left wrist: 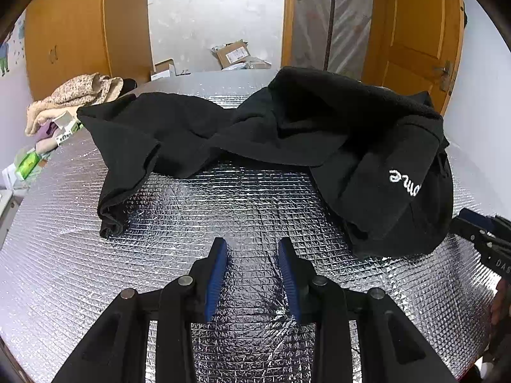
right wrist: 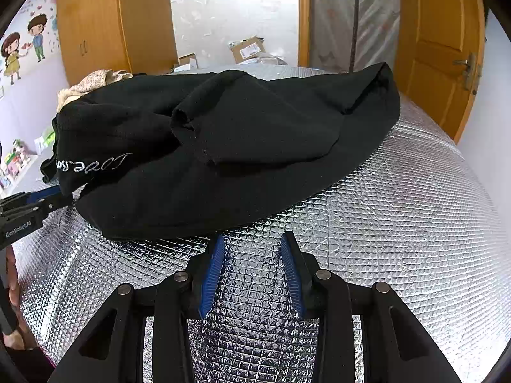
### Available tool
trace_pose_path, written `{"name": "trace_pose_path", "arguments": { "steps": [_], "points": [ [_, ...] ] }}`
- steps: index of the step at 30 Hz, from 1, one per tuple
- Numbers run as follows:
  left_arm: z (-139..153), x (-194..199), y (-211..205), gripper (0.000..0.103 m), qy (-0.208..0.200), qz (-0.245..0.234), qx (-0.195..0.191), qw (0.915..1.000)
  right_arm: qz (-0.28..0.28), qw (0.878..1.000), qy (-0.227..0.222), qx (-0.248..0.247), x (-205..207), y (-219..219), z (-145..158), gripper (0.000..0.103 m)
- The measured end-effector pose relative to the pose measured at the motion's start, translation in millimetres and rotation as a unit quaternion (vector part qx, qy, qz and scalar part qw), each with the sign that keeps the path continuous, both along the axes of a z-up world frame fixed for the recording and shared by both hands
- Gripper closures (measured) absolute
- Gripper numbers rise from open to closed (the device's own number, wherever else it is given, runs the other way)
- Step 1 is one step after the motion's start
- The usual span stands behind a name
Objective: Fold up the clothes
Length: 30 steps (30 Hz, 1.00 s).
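A black sweatshirt (left wrist: 287,127) with white script lettering (left wrist: 405,180) lies crumpled across the silver quilted surface (left wrist: 223,210). One sleeve (left wrist: 127,172) trails toward the left. My left gripper (left wrist: 252,244) is open above bare foil, short of the garment. In the right wrist view the same sweatshirt (right wrist: 239,153) is bunched in a mound, and my right gripper (right wrist: 252,239) is open just before its near hem, holding nothing. The left gripper (right wrist: 35,204) shows at that view's left edge, and the right gripper (left wrist: 482,233) at the left view's right edge.
A pile of beige and floral clothes (left wrist: 76,95) and small boxes (left wrist: 64,131) sits at the surface's far left. Cardboard boxes (left wrist: 233,54) lie on the floor beyond. Wooden wardrobe (left wrist: 70,41) stands at left, a wooden door (left wrist: 418,38) at right.
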<state>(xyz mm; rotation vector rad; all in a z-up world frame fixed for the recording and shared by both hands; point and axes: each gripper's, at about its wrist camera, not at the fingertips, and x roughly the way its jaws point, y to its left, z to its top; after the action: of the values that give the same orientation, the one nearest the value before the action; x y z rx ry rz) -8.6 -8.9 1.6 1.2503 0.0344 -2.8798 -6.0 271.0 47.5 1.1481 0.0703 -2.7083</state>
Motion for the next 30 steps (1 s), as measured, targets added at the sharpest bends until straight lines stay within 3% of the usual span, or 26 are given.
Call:
{"name": "trace_pose_path", "arguments": {
  "steps": [16, 23, 30],
  "points": [
    [-0.6, -2.5, 6.6, 0.069, -0.002, -0.008, -0.027, 0.9996, 0.003, 0.999, -0.003, -0.032, 5.7, 11.5, 1.4, 0.064],
    [2.2, -6.4, 1.2, 0.069, -0.004, -0.011, -0.014, 0.9998, 0.004, 0.999, -0.004, -0.04, 6.2, 15.6, 2.4, 0.064],
    [15.5, 3.0, 5.1, 0.069, 0.014, -0.051, 0.022, 0.9984, 0.005, 1.0, -0.005, -0.025, 5.6, 10.7, 5.4, 0.064]
  ]
}}
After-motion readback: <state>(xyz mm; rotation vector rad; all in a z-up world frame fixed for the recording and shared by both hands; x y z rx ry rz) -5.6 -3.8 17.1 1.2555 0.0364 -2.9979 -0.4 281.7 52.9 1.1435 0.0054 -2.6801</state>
